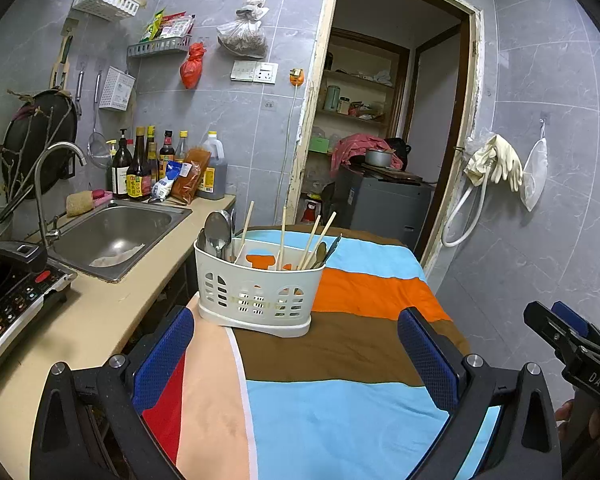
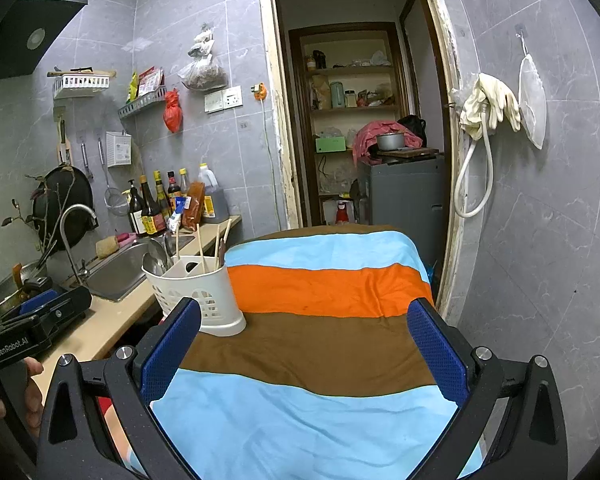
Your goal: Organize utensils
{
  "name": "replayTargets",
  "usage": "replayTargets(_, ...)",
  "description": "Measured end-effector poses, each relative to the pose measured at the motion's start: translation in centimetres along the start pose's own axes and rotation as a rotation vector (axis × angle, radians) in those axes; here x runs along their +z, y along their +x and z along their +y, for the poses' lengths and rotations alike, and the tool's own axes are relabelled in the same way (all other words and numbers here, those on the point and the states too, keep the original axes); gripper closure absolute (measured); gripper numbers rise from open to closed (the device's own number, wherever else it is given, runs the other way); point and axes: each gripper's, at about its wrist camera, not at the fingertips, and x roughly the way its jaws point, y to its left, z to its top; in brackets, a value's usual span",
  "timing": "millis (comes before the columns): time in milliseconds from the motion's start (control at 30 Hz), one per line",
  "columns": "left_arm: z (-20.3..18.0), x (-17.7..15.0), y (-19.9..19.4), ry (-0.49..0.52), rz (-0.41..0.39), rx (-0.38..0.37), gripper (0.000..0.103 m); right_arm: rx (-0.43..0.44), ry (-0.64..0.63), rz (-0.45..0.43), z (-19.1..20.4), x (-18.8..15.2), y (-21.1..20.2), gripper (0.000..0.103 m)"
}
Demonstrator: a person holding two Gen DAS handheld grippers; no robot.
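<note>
Grippers, left point(image 1: 296, 356) and right point(image 2: 303, 344), are both hanging released; I'm thinking spoons and chopsticks in caddy point(image 1: 256, 292) need separate compartments.

The basket point(image 1: 256, 292) is matt white plastic. Spoons point(image 1: 217, 232) are shiny metal, chopsticks point(image 1: 317, 240) pale wood. The striped cloth point(image 1: 359, 292) looks soft.

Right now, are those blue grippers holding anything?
No. The left gripper and right gripper are both open and empty; the utensils sit in the white caddy.
</note>
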Motion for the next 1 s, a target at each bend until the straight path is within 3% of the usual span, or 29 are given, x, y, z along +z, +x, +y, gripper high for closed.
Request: replayTargets(1000,-0.49,0.08,0.45,0.004,0.004,0.002,0.001,-0.002,0.007,0.004,-0.05,-0.01,0.01,0.002)
